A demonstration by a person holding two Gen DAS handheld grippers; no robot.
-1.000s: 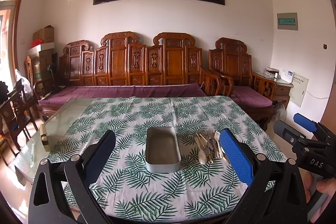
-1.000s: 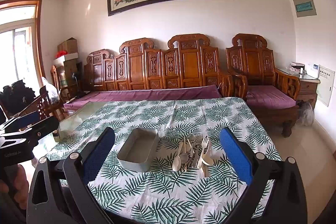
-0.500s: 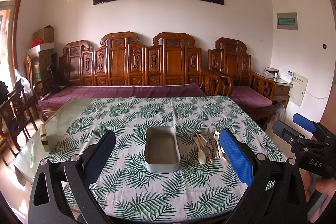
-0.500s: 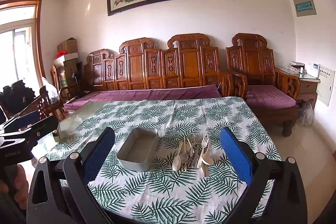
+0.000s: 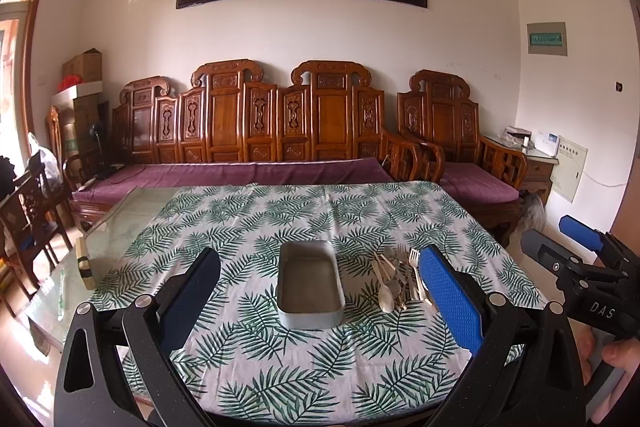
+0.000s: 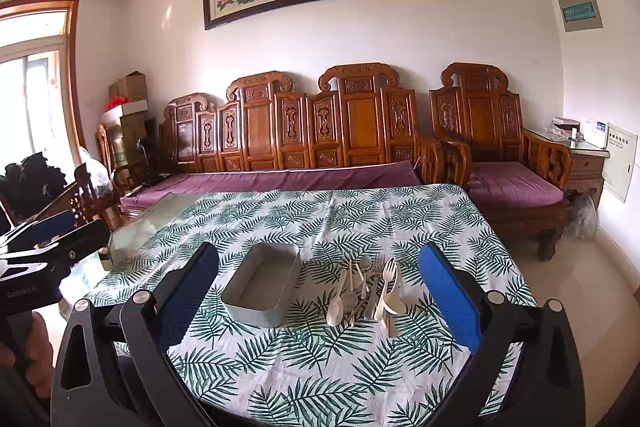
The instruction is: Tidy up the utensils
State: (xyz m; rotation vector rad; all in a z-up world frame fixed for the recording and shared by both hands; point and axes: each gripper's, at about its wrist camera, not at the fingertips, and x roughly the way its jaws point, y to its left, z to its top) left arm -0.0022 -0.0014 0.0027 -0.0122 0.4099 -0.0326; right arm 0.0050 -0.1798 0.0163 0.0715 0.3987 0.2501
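Observation:
An empty grey metal tray [image 5: 310, 285] [image 6: 262, 283] rests on the leaf-print tablecloth [image 5: 280, 355] [image 6: 304, 367]. Just right of it lies a pile of utensils [image 5: 398, 281] [image 6: 368, 291]: pale plastic spoons and forks mixed with metal ones. My left gripper [image 5: 320, 299] hovers open above the near table edge, facing the tray. My right gripper [image 6: 320, 299] is also open, held short of the tray and pile, with nothing between its fingers. Each gripper shows in the other's view, the right one [image 5: 580, 267] at the right edge, the left one [image 6: 44, 251] at the left edge.
The cloth leaves a bare glass strip [image 5: 116, 227] of the table on the left, where a small bottle [image 5: 84, 263] stands. A carved wooden sofa [image 5: 256, 131] with purple cushions runs behind the table. A wooden chair [image 5: 28, 211] stands at the left.

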